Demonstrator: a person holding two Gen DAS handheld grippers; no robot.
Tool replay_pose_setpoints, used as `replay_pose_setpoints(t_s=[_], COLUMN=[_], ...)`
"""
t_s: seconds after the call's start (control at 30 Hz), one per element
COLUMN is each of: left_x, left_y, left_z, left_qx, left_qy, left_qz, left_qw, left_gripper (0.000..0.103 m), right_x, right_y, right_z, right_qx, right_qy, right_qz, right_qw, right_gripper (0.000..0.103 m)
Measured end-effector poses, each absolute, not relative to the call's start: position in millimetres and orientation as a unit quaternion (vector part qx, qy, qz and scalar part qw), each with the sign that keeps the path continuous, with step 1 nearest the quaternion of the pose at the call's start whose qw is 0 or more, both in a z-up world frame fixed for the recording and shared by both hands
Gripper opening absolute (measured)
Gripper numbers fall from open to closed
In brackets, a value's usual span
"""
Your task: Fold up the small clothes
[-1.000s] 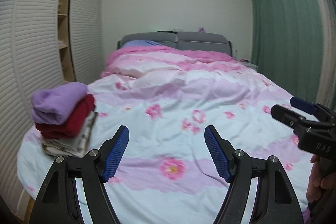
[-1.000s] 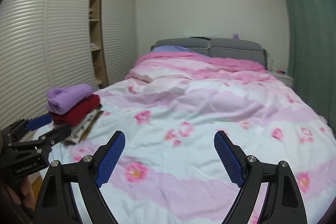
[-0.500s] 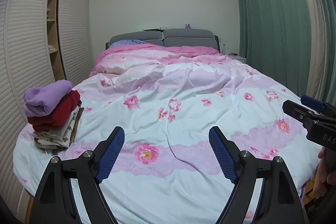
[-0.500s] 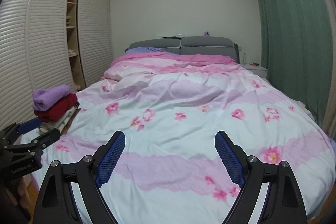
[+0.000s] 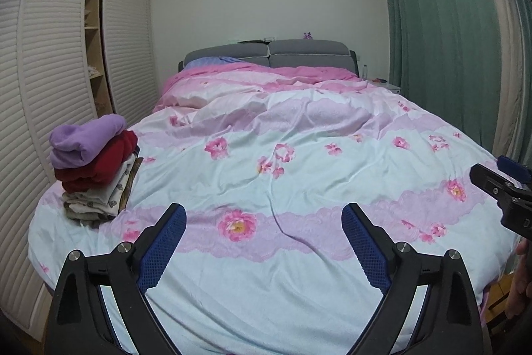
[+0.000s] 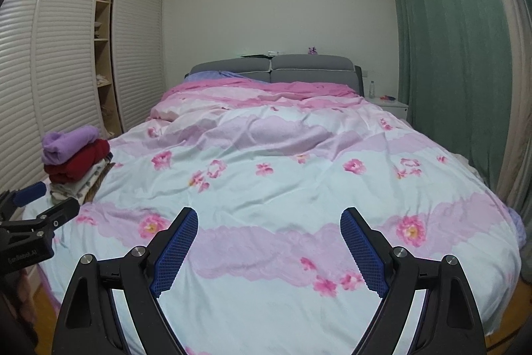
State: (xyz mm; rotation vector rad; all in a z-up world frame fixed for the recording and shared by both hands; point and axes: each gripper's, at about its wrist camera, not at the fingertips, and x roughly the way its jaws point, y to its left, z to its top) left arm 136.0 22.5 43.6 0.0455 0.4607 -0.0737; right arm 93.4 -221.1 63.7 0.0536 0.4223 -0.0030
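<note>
A stack of folded clothes [image 5: 94, 165], purple on top, then red, then patterned pieces, sits on the bed's near left corner; it also shows in the right wrist view [image 6: 74, 158]. My left gripper [image 5: 264, 215] is open and empty, held back from the foot of the bed. My right gripper [image 6: 269, 220] is open and empty too, beside it. Each gripper shows at the edge of the other's view: the right one [image 5: 502, 178], the left one [image 6: 43, 202]. No loose garment lies on the quilt.
The bed carries a pink and white flowered quilt [image 5: 299, 175] with a grey headboard [image 5: 299, 52]. White louvred wardrobe doors [image 5: 40, 88] stand on the left, green curtains [image 5: 442, 39] on the right, a white nightstand [image 6: 389, 105] by the headboard.
Both grippers have drawn back from the bed and risen a little, so more of the quilt and its foot edge shows. The clothes stack has not moved. Both stay open.
</note>
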Motion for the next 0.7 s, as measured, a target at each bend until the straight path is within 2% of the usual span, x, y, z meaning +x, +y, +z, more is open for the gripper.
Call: replay_pose_setpoints(t_s=[0.27, 0.4, 0.7], left_x=[131, 129, 125], left_y=[28, 29, 34], left_z=[38, 35, 28], left_qx=[0.017, 0.017, 0.010], left_qy=[0.232, 0.233, 0.240], left_qz=[-0.020, -0.015, -0.007], left_qw=[0.972, 0.972, 0.971], left_gripper=[0.103, 0.103, 0.103], right_x=[85, 83, 80], right_y=[-222, -222, -222], right_z=[60, 59, 57], right_qx=[0.018, 0.014, 0.011], right_qy=[0.208, 0.205, 0.205], right_qz=[-0.014, -0.019, -0.022], right_qw=[0.978, 0.979, 0.979], right_gripper=[0.093, 0.098, 0.098])
